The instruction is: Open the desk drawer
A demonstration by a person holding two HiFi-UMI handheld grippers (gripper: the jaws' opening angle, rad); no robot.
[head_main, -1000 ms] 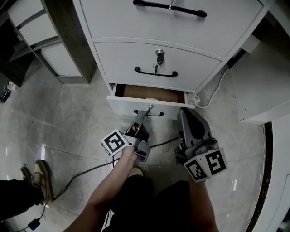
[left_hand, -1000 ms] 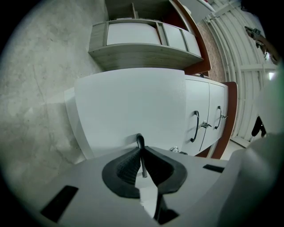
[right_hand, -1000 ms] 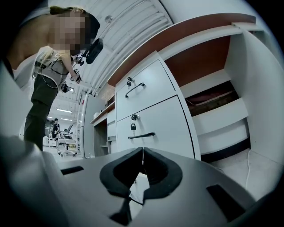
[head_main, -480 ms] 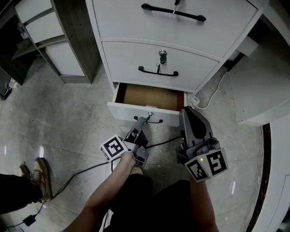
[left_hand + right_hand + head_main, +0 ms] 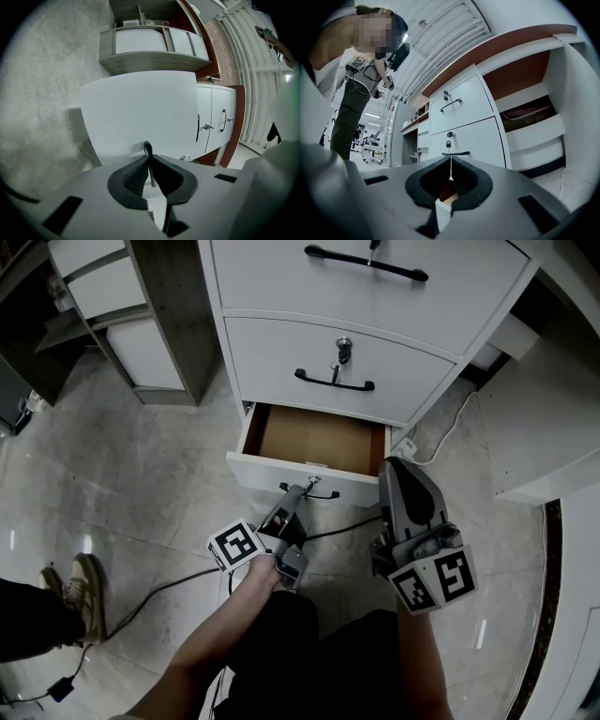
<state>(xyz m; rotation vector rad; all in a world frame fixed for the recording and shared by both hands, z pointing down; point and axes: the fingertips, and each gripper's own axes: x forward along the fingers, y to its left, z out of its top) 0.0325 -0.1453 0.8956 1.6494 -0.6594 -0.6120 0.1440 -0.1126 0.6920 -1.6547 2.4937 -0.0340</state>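
Only overhead: drawer cavity (image 5: 319,439) (brown).

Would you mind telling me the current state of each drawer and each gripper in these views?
bottom drawer: pulled partly open, nothing visible in the brown inside that shows.
middle drawer: closed, with a key at its front.
top drawer: closed.
left gripper: shut on the bottom drawer's handle.
right gripper: shut, nothing between its jaws.
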